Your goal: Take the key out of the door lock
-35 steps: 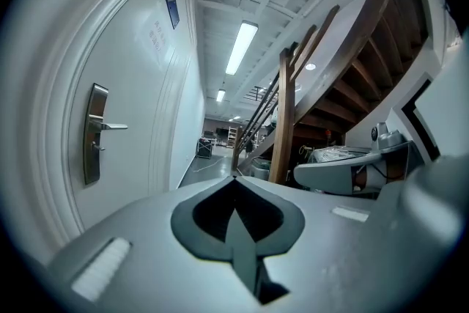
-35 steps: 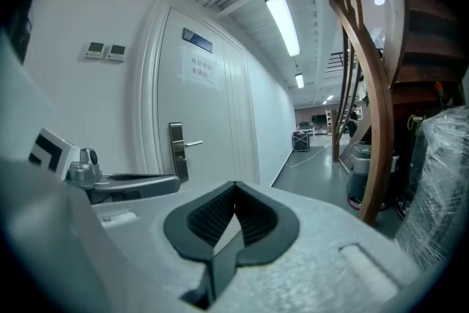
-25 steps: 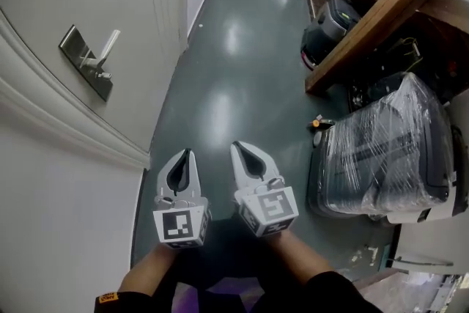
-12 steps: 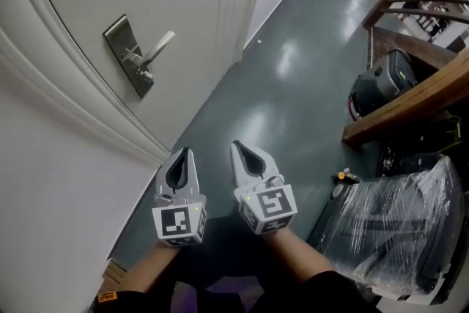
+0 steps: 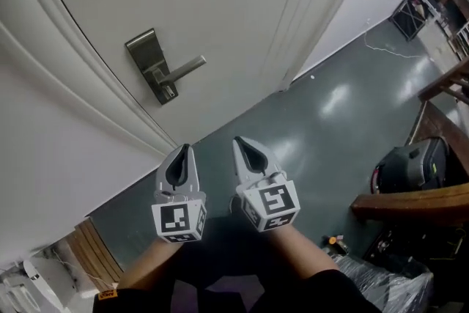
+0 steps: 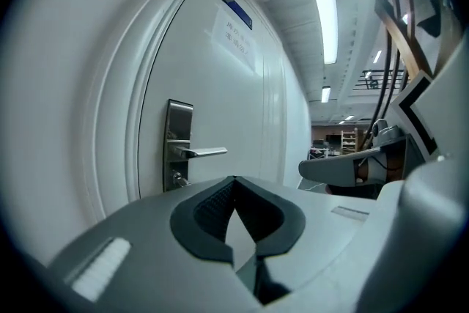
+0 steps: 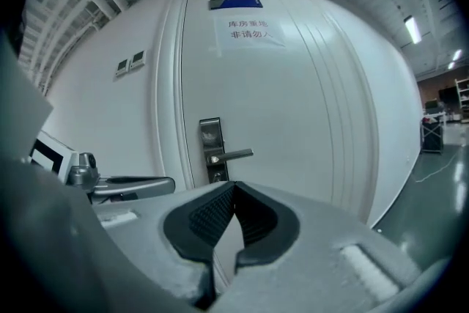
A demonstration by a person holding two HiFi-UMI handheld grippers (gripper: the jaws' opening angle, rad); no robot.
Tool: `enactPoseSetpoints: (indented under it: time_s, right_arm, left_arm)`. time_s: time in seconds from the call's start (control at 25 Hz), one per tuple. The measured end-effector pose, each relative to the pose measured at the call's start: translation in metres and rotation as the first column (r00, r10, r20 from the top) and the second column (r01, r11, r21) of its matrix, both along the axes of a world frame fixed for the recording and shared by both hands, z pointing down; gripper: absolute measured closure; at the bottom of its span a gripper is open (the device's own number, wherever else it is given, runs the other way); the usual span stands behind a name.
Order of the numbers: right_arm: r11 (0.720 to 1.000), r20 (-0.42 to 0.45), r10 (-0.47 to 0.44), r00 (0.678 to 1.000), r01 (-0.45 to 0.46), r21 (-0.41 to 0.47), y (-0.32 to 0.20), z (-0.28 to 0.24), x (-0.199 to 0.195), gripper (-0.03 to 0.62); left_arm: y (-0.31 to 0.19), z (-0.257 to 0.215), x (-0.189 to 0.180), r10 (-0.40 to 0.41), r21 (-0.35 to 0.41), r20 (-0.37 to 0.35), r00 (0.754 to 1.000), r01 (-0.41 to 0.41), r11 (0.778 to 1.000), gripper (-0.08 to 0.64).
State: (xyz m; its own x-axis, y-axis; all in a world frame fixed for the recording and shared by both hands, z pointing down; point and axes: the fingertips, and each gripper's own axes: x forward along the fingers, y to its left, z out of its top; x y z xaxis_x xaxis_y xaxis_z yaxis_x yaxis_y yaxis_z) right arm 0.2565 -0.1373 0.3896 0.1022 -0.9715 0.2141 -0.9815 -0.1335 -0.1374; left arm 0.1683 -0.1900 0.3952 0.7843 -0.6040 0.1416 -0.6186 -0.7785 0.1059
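Observation:
A steel lock plate with a lever handle is fixed on the white door. A small key sticks out of the keyhole under the lever; it also shows as the key in the left gripper view and the key in the right gripper view. My left gripper and right gripper are held side by side well short of the door, pointing at it. Both are shut with nothing between the jaws. In their own views the left gripper and right gripper sit below the lock.
A dark green floor runs to the right of the door. A wooden beam and a black bag stand at the right. Wooden slats lie at the lower left. A printed sign hangs high on the door, with wall switches to its left.
The head view has swung toward the door: the lock plate has moved from the far left to nearer the middle, and the wrapped case has left the view. Both grippers stay shut.

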Motion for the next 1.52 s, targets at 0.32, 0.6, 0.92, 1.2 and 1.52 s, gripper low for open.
enactPoseSetpoints:
  time_s: [0.32,0.6,0.92,1.2,1.52]
  right_arm:
    - [0.935,0.06,-0.352,0.934,0.354,-0.023,-0.066,0.006,-0.011,0.601]
    - [0.864,0.257,-0.484,0.837,0.503,-0.008,-0.108,0.019,-0.032,0.57]
    - [0.83,0.496,-0.484,0.721,0.557,0.0,-0.147,0.049,-0.037,0.557]
    - [0.82,0.721,-0.423,0.549,0.571,0.046,-0.19,0.073,-0.043,0.524]
    - [0.83,0.845,-0.368,0.389,0.547,0.109,-0.223,0.081,-0.049,0.503]
  left_arm:
    - [-0.036,-0.012,-0.021,-0.297,0.04,0.017,0.955,0.297,0.954,0.541]
    - [-0.043,0.003,-0.055,-0.444,0.043,0.05,0.895,0.442,0.896,0.541]
    - [-0.043,0.027,-0.085,-0.539,0.031,0.09,0.837,0.539,0.842,0.517]
    - [-0.045,0.033,-0.096,-0.582,0.032,0.115,0.805,0.583,0.812,0.52]
    - [-0.05,0.033,-0.109,-0.611,0.033,0.132,0.781,0.613,0.79,0.528]
